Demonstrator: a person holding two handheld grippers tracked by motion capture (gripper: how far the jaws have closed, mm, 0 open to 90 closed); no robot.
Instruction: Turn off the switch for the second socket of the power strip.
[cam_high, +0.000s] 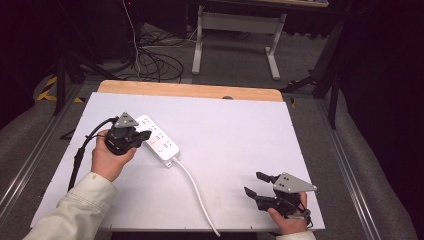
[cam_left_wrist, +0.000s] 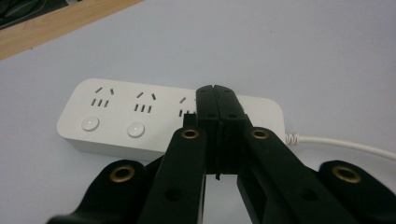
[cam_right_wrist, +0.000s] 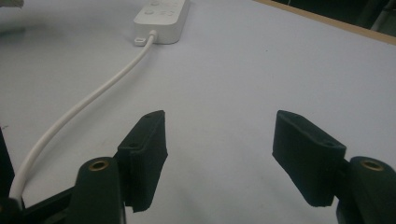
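A white power strip (cam_high: 159, 141) lies slantwise on the white table top (cam_high: 225, 135), its white cable (cam_high: 196, 192) running toward the near edge. My left gripper (cam_high: 144, 135) is shut with nothing between its jaws, tips over the strip's upper face. In the left gripper view the closed jaws stand over the third socket of the power strip (cam_left_wrist: 116, 116), beside two round buttons. My right gripper (cam_high: 256, 184) rests open near the front right of the table, nothing in it. From the right gripper view the open gripper (cam_right_wrist: 217, 135) faces the far-off power strip (cam_right_wrist: 161, 11) and its cable (cam_right_wrist: 88, 100).
A wooden strip (cam_high: 190, 91) borders the table's far edge. Beyond it stand a white table frame (cam_high: 235, 35) and loose cables (cam_high: 155, 60) on the floor. A black cable (cam_high: 82, 150) trails from the left gripper off the table's left side.
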